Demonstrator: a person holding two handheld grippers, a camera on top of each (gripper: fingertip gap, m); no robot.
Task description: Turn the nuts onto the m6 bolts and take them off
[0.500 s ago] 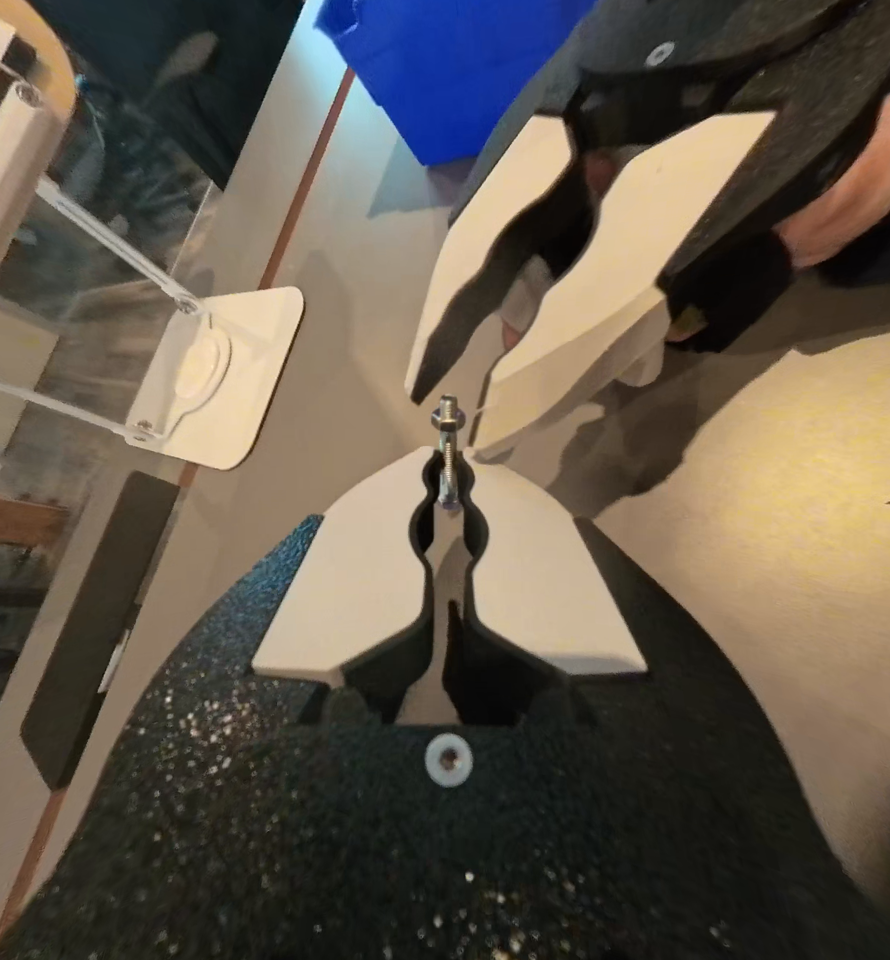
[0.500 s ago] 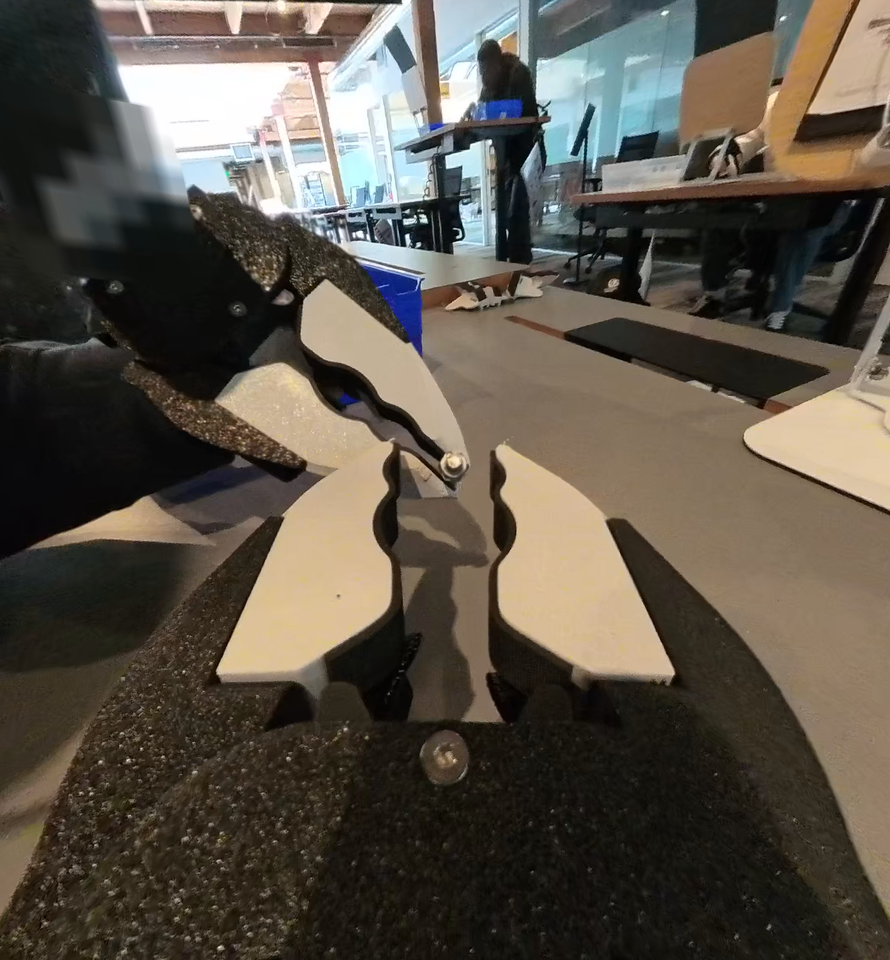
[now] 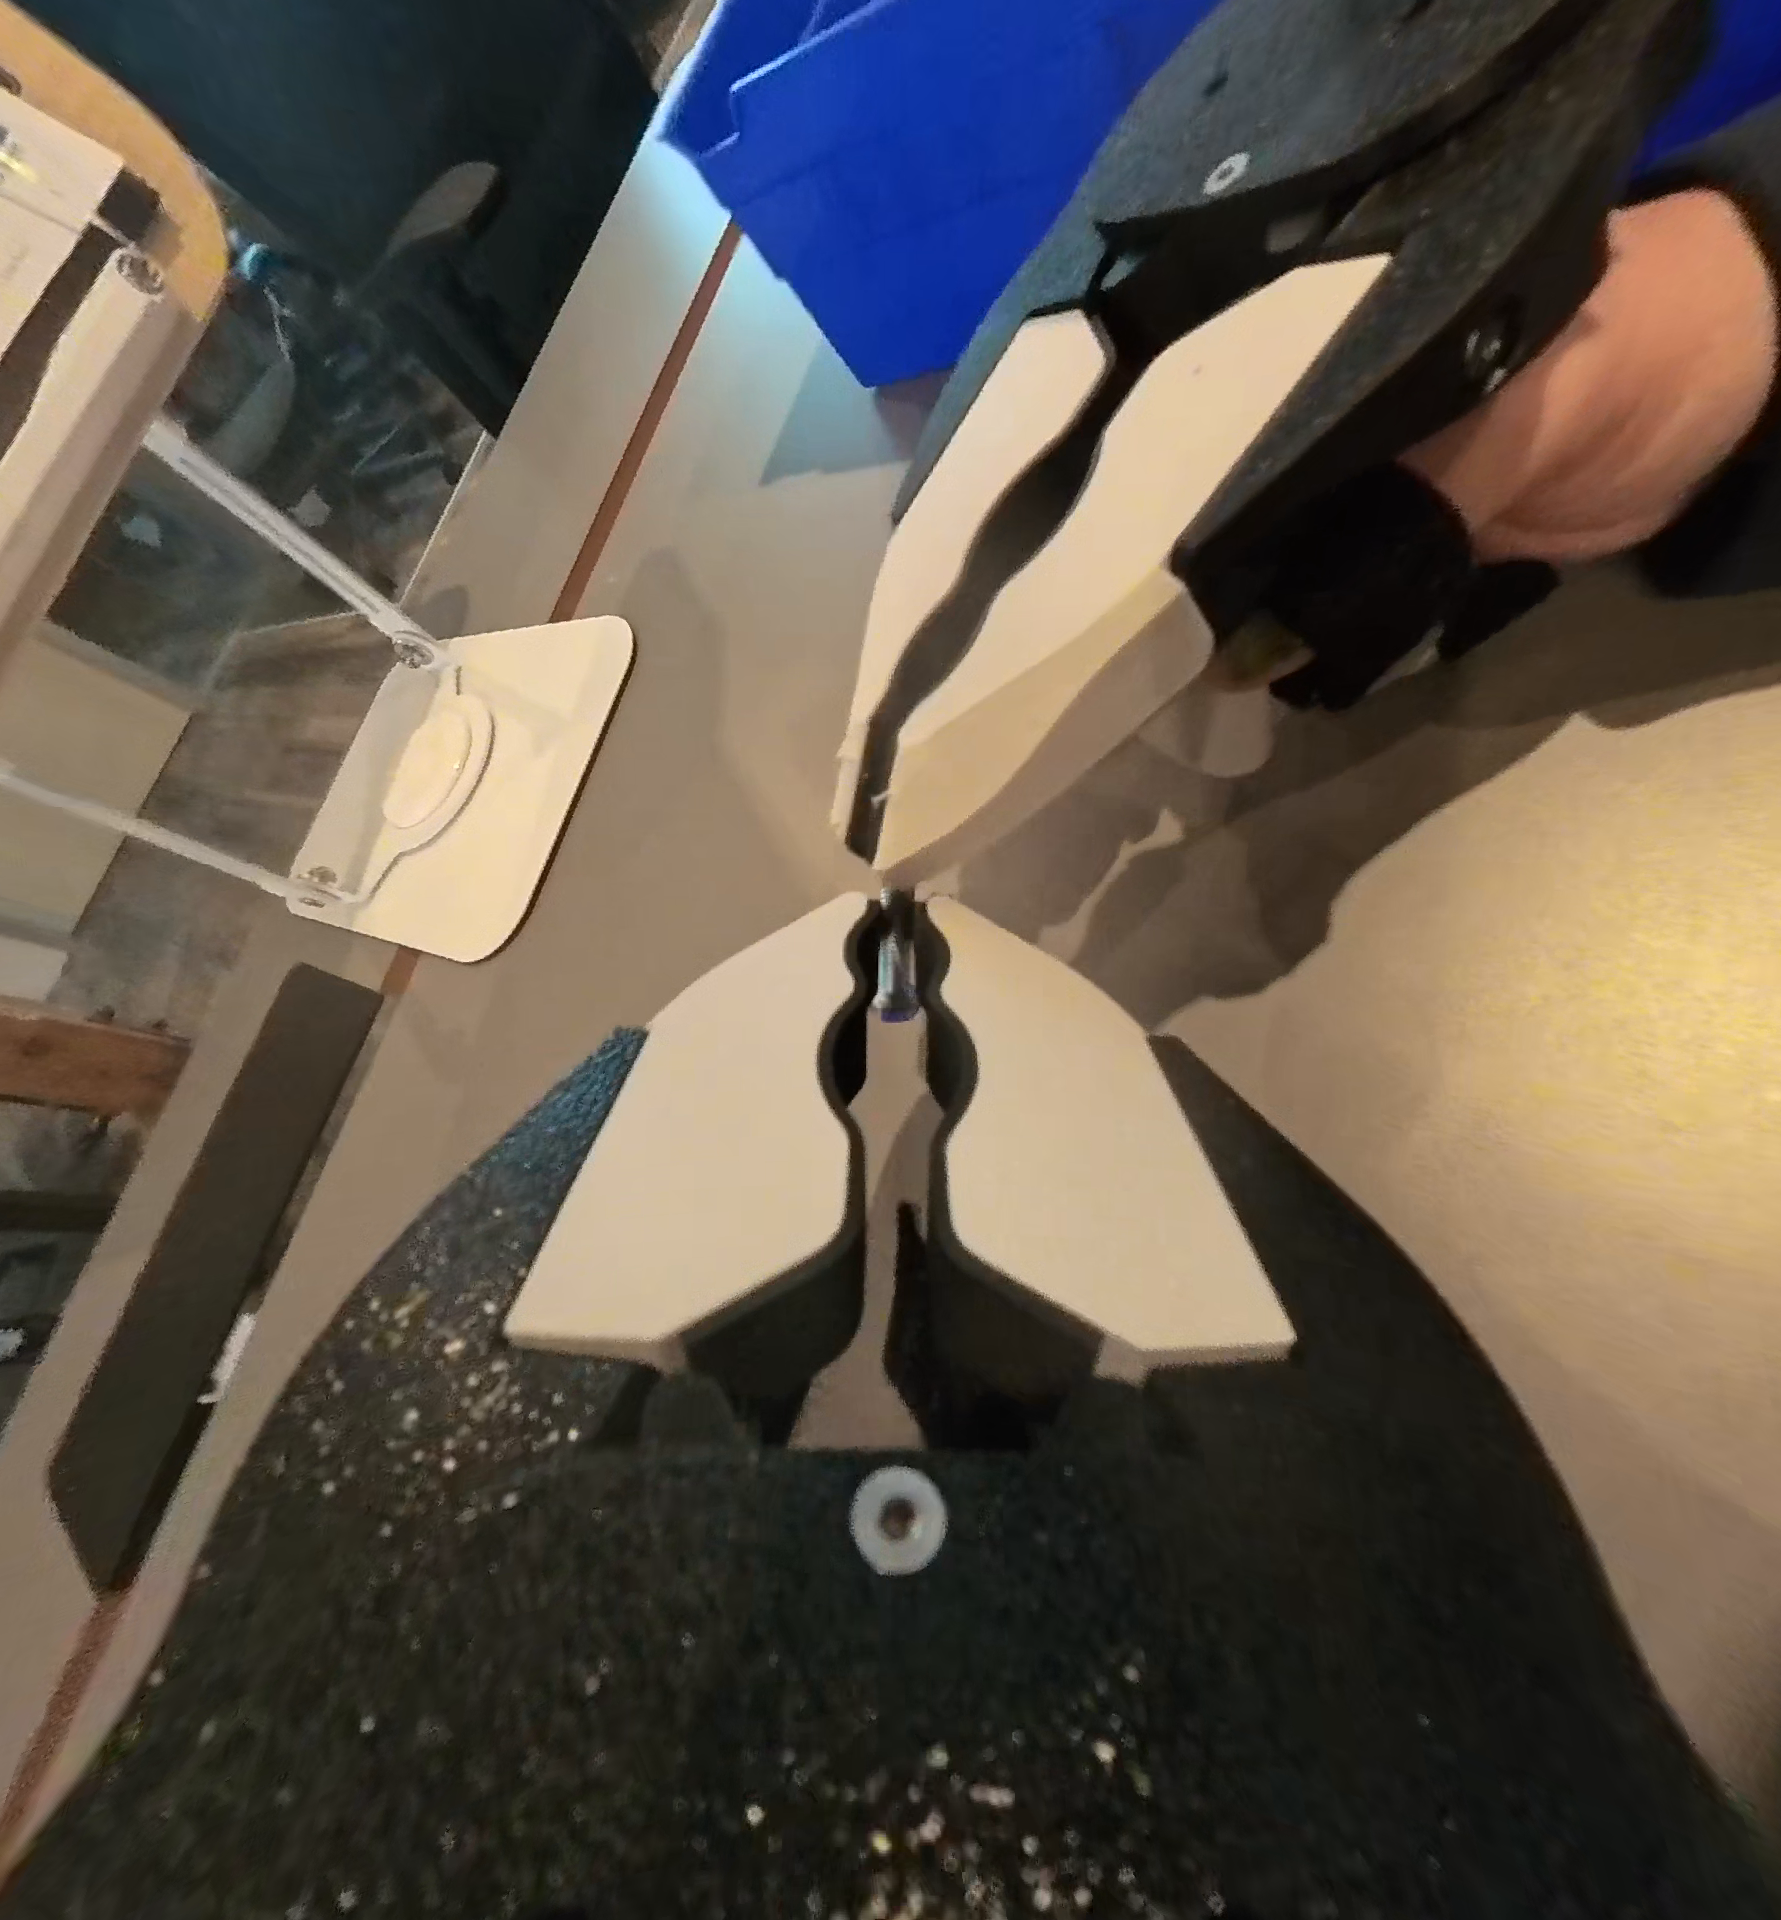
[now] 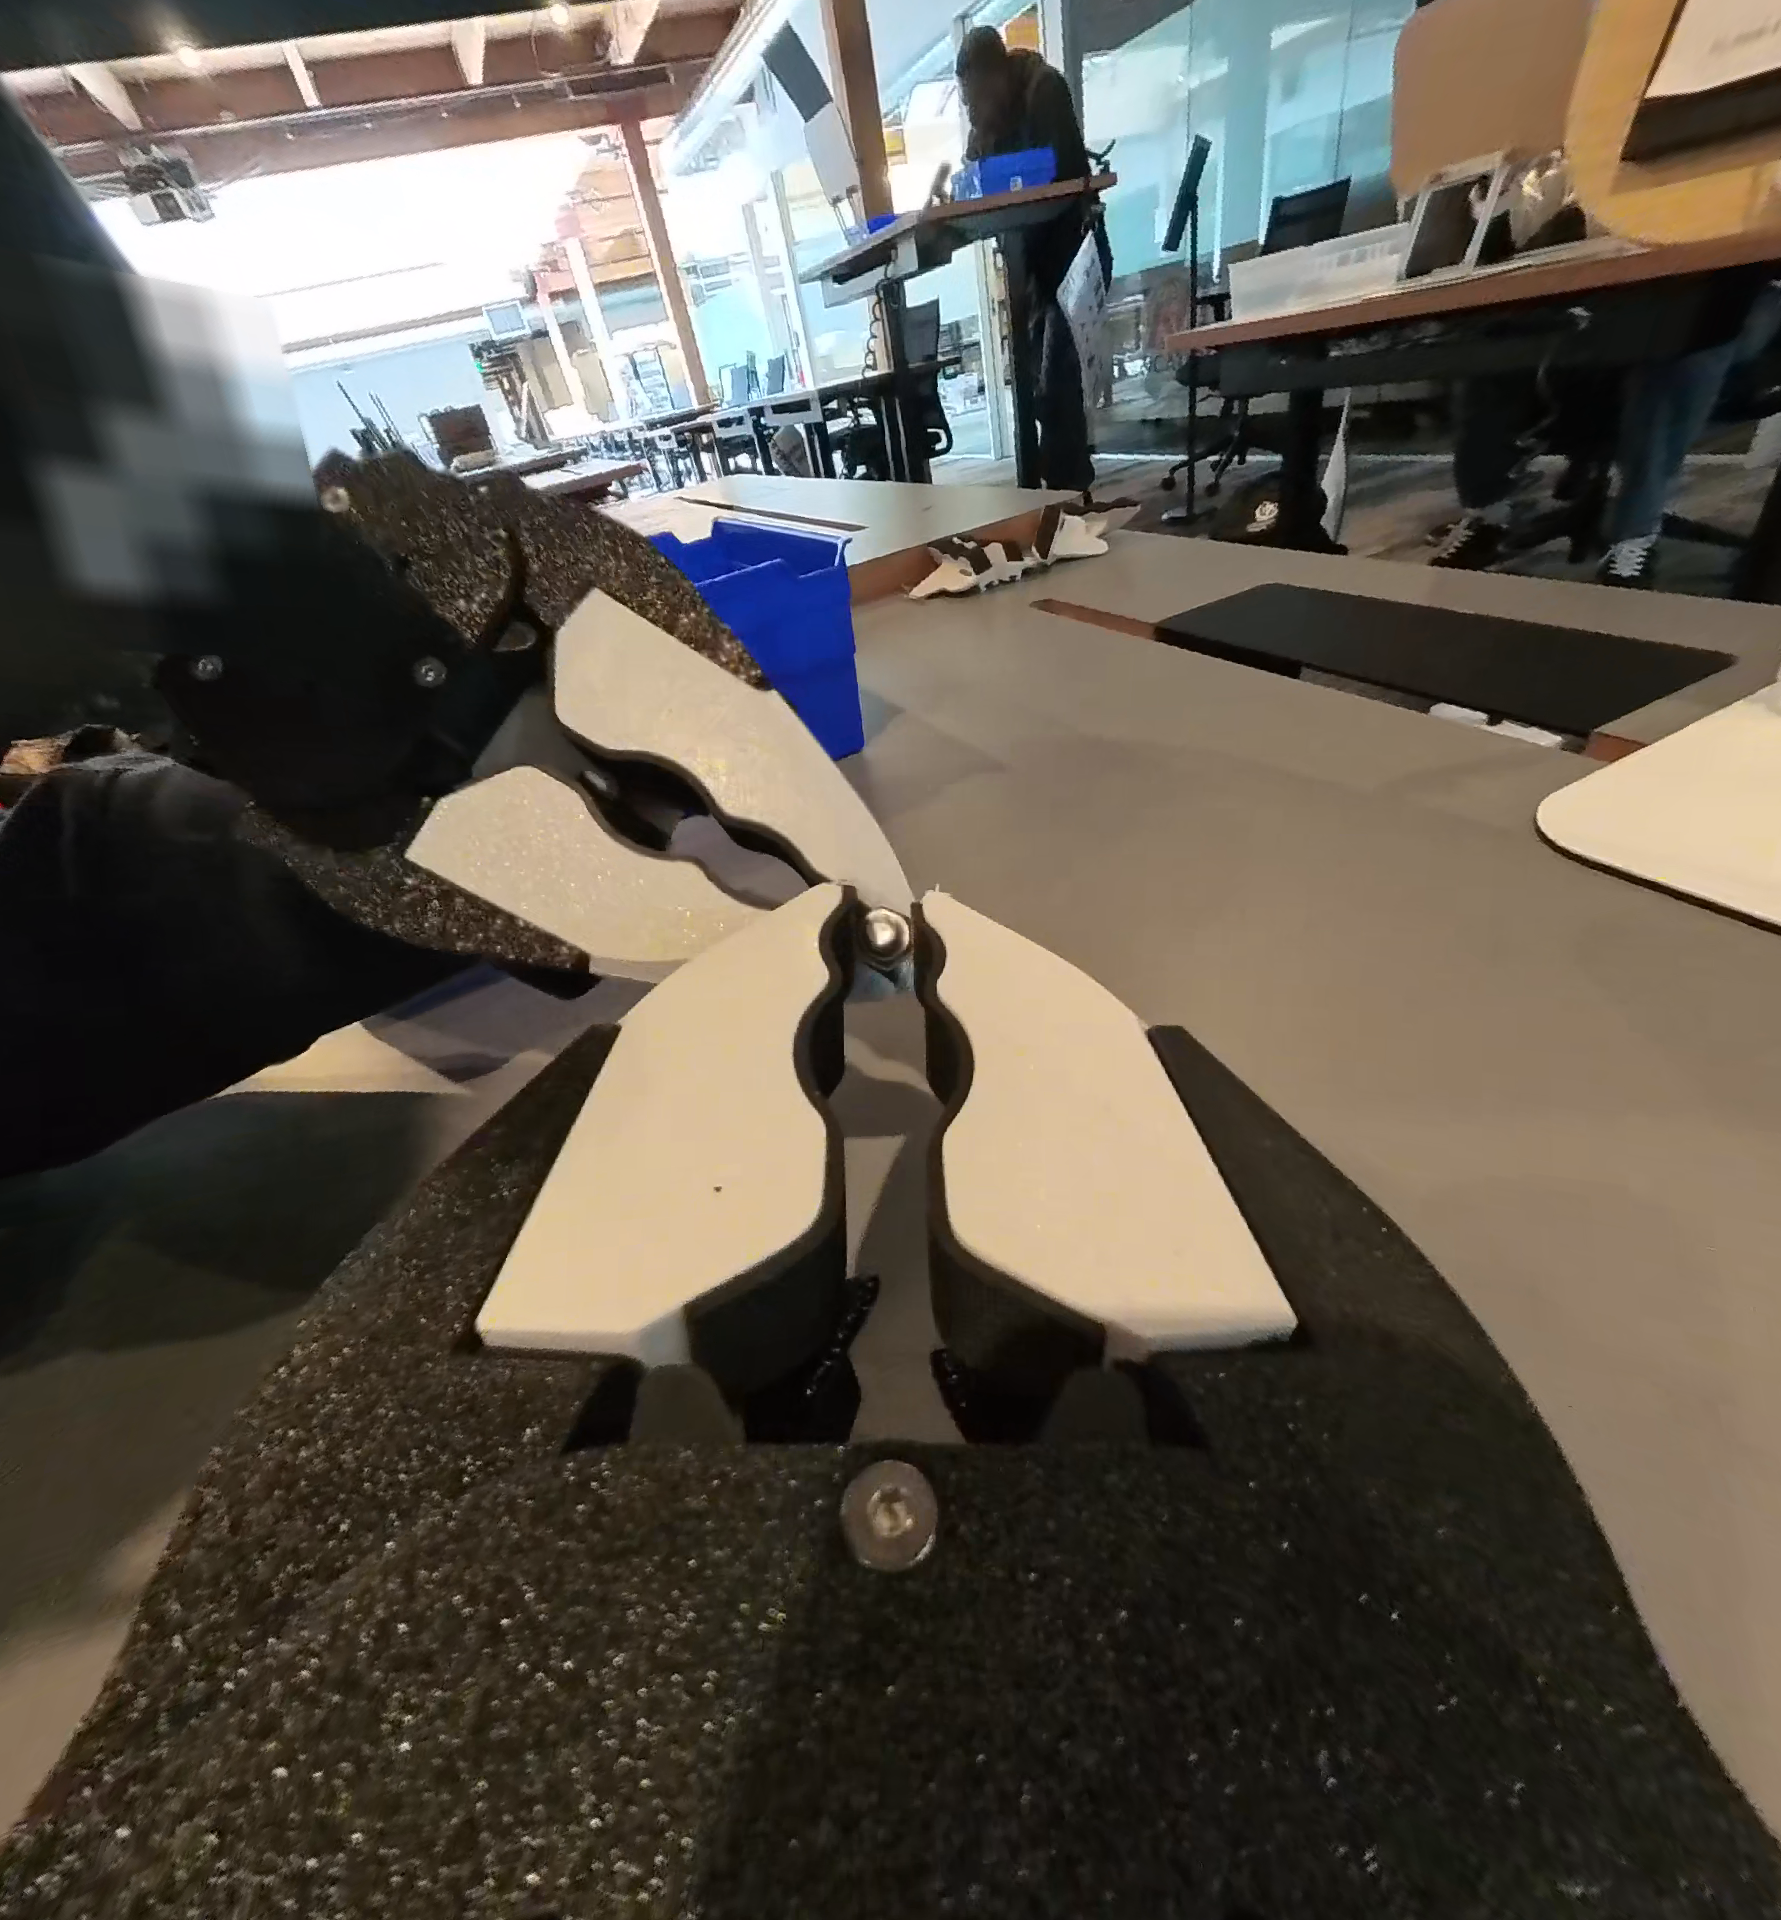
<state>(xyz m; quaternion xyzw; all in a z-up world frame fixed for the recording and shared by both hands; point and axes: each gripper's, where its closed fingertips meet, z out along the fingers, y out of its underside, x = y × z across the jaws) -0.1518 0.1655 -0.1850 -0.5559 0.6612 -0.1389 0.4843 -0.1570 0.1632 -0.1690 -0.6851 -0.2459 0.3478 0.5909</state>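
Left wrist view shows the left hand-held gripper [image 3: 891, 914] clamped on the M6 bolt [image 3: 891, 961] above the worktop [image 3: 1488, 1039], the right hand-held gripper [image 4: 881, 920] closed narrowly on its nut [image 4: 884, 933]; advise twisting coaxially, grips firm, avoiding cross-threading.

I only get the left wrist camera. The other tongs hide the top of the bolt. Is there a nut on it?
Observer: Yes. The right wrist view shows a nut end-on between the tips of the right tongs.
Operator: Are they squeezing it?
Observer: It looks so. Both fingertips seem to touch its sides there.
Operator: Who holds my tongs?
Observer: An arm in a black sleeve holds the left tongs.
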